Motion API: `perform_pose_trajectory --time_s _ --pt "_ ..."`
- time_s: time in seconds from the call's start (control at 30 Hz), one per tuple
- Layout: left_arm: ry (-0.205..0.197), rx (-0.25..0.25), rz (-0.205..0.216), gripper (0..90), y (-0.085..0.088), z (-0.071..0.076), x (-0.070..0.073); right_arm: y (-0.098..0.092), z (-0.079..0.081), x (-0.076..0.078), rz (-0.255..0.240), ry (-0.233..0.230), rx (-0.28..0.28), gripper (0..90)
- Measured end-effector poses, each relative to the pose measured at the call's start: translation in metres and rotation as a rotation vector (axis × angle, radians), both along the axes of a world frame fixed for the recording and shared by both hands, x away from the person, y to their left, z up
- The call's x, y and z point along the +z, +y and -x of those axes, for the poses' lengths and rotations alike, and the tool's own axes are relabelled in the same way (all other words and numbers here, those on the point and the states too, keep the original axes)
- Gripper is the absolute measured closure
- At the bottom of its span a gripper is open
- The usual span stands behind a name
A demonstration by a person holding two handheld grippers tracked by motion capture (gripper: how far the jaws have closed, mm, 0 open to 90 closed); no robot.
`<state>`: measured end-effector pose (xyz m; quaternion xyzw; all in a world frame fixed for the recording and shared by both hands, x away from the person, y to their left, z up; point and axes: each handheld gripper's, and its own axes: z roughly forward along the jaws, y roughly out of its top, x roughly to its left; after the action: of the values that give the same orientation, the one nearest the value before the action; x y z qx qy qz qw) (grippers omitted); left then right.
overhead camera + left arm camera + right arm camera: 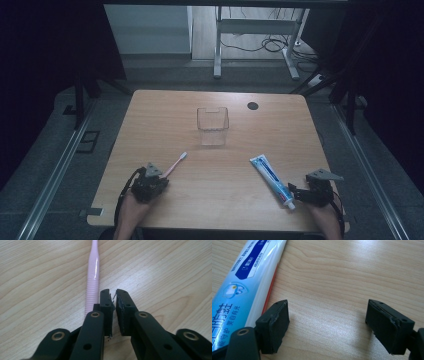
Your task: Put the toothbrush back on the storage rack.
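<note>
My left gripper (114, 298) sits at the near-left of the table (165, 197), its jaws nearly together with only a thin slit between the pads and nothing between them. The pink toothbrush (93, 277) lies flat on the wood just beside the outer face of one jaw, its ribbed handle end nearest me, the smooth neck running away. In the high view the toothbrush (175, 164) points its white head toward the clear plastic cup (212, 126), which stands upright at mid-table, well apart.

My right gripper (327, 325) is released, jaws wide over bare wood. The toothpaste tube (242, 287) lies flat just beside one jaw, not between them; in the high view the tube (271, 180) has its cap end toward me.

Handling assessment: the toothbrush looks light, stiff and thin, with a glossy neck likely to slip. I would grasp the ribbed section, across the handle. It lies low on the table, so the pads must come right down. The tube looks soft and will dent; I would grip it near the firmer cap shoulder.
</note>
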<state>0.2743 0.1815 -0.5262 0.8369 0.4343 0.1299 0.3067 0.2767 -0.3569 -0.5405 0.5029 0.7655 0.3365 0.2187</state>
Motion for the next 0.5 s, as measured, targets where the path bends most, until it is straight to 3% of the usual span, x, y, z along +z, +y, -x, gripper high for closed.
perform_pose_trajectory --time_s 0.23,0.5 --pt "0.019 0.006 0.005 76.7 0.003 -0.006 0.008 0.000 0.000 0.000 0.003 0.000 -0.002 18.6" --pt "0.064 -0.005 -0.028 71.9 0.009 -0.020 0.013 0.000 0.000 0.000 0.004 0.000 -0.002 18.6"
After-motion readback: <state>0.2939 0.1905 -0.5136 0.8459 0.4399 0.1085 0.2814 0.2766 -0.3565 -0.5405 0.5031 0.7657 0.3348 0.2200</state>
